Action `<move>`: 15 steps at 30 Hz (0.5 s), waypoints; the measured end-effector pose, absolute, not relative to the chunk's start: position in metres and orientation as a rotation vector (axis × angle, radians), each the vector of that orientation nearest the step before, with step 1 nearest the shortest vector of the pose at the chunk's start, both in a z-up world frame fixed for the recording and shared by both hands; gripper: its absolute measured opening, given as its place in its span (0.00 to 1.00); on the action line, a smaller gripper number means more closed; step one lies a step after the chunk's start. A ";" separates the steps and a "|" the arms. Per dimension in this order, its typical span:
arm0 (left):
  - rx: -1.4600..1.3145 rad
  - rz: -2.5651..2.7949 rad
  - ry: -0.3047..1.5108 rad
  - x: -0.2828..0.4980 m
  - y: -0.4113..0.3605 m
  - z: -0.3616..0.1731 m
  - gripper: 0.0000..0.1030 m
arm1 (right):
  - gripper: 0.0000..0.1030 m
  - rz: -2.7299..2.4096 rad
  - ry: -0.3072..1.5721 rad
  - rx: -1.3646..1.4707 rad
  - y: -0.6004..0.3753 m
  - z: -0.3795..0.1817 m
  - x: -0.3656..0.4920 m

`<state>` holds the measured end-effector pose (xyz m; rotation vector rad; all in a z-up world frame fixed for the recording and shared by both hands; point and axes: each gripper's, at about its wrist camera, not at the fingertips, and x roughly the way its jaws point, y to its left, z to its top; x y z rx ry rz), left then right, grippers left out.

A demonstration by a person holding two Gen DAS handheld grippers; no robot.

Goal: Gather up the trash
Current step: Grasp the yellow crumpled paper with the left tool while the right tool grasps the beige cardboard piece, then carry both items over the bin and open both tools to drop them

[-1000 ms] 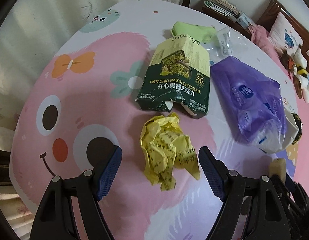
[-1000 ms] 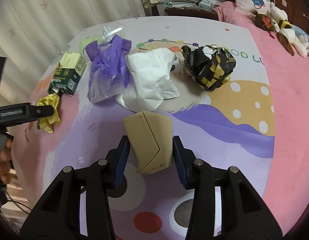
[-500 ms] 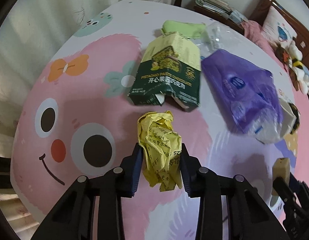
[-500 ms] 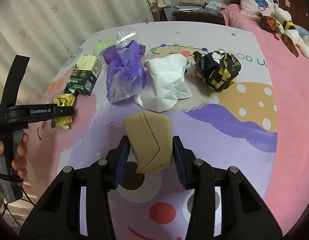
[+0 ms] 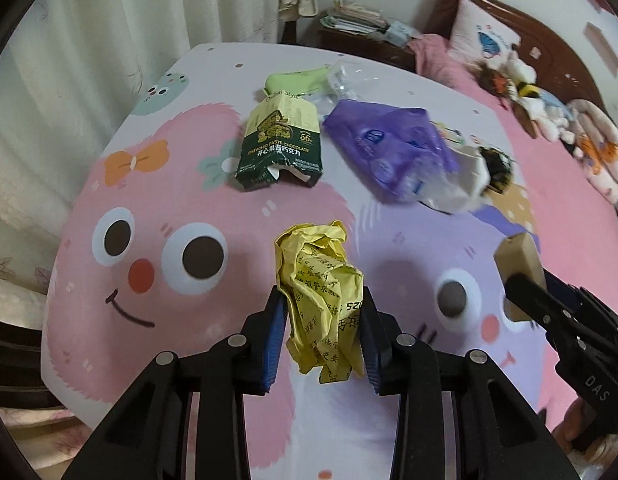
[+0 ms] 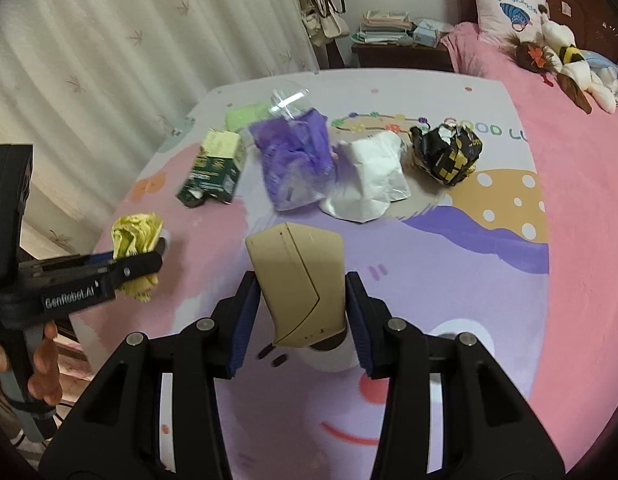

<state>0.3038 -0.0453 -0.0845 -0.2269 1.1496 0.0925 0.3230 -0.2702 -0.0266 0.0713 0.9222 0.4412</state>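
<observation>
My left gripper (image 5: 321, 320) is shut on a crumpled yellow paper (image 5: 319, 288) and holds it above the cartoon-printed bed sheet (image 5: 149, 240). It also shows in the right wrist view (image 6: 135, 232). My right gripper (image 6: 301, 312) is shut on a tan cardboard piece (image 6: 303, 280), also seen in the left wrist view (image 5: 519, 264). On the sheet beyond lie a green pistachio chocolate box (image 5: 281, 144), a purple plastic bag (image 5: 389, 152), a white crumpled paper (image 6: 369, 176) and a black-and-yellow wrapper (image 6: 447, 152).
A light green packet (image 5: 297, 80) and a clear plastic piece (image 5: 345, 76) lie behind the box. Curtains (image 6: 109, 60) hang at the left. A nightstand with books (image 6: 397, 36), a pillow and plush toys (image 6: 565, 60) are at the back right.
My left gripper closed on the yellow paper and lifted it back off the sheet. My right gripper pulled back and up with the cardboard piece still held.
</observation>
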 end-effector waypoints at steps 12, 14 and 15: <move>-0.109 -0.097 1.078 0.200 -0.020 -0.028 0.33 | 0.38 0.391 0.808 0.139 -0.230 0.021 0.201; -0.080 -0.131 1.064 0.180 -0.014 -0.021 0.33 | 0.38 0.362 0.790 0.152 -0.219 0.023 0.172; -0.061 -0.156 1.057 0.165 -0.009 -0.018 0.33 | 0.39 0.351 0.786 0.161 -0.214 0.024 0.160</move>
